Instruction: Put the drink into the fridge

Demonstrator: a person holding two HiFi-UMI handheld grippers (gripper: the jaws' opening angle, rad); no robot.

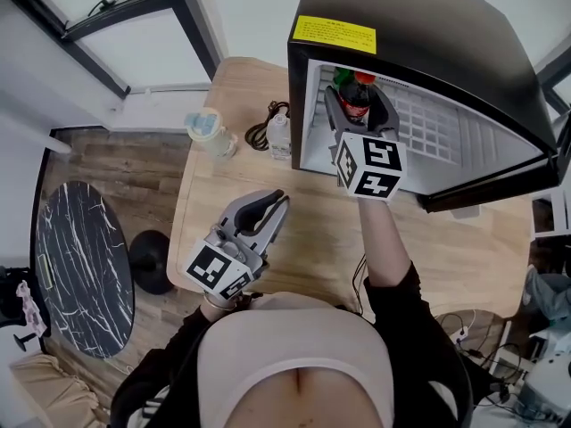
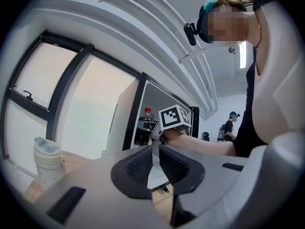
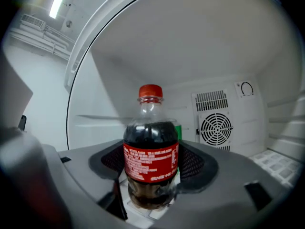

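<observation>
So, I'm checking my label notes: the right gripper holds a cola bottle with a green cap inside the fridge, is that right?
Not quite. The cap is red, not green, as the right gripper view shows. The rest holds: the right gripper is shut on the cola bottle, inside the fridge.

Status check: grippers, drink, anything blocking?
Right gripper shut on cola bottle, upright inside the fridge. Left gripper shut, empty. Green item close behind the bottle.
</observation>
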